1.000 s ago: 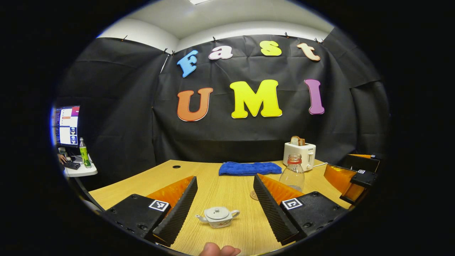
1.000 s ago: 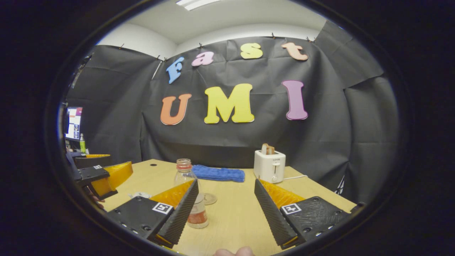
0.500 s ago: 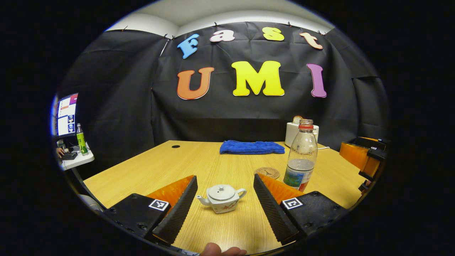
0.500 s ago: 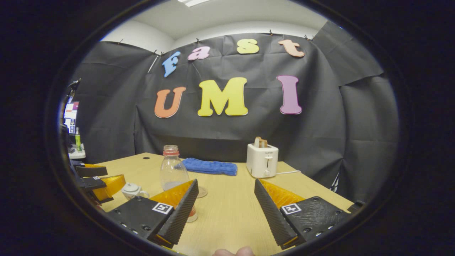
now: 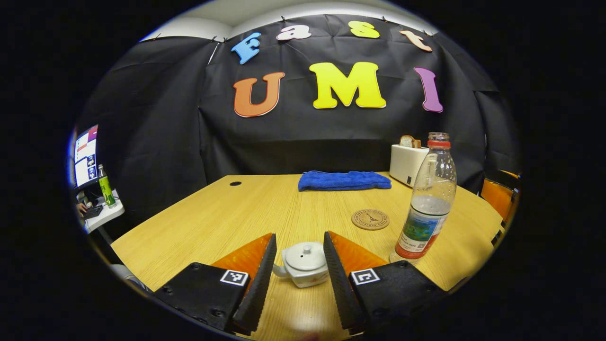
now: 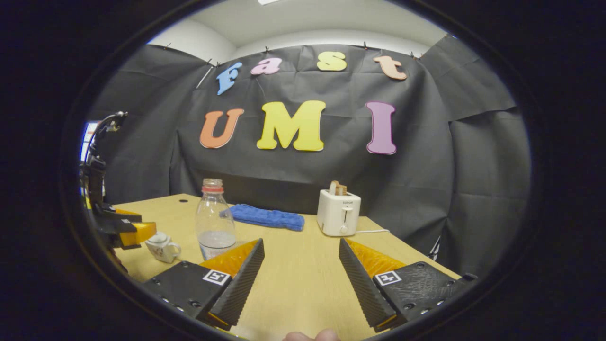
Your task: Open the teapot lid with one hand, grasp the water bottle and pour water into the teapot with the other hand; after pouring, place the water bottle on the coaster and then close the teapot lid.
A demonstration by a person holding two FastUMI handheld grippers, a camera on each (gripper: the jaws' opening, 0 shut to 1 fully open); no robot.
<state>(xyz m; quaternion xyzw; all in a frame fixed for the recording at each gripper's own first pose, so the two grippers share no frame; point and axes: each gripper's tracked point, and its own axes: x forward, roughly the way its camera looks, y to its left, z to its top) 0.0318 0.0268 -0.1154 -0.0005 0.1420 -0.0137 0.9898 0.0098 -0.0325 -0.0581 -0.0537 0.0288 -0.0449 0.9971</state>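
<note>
Teapot [image 5: 303, 265] sits low centre in the left gripper view, lid on, between the left gripper [image 5: 297, 279] fingers, which look part-closed and not touching. Small glazed ceramic: slippery, fragile; pinch the lid knob [image 5: 307, 248]. Right gripper [image 6: 301, 279] gapes empty

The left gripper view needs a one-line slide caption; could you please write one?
Left gripper open around the small white ceramic teapot, lid on, beside the clear plastic water bottle on the wooden table.
</note>
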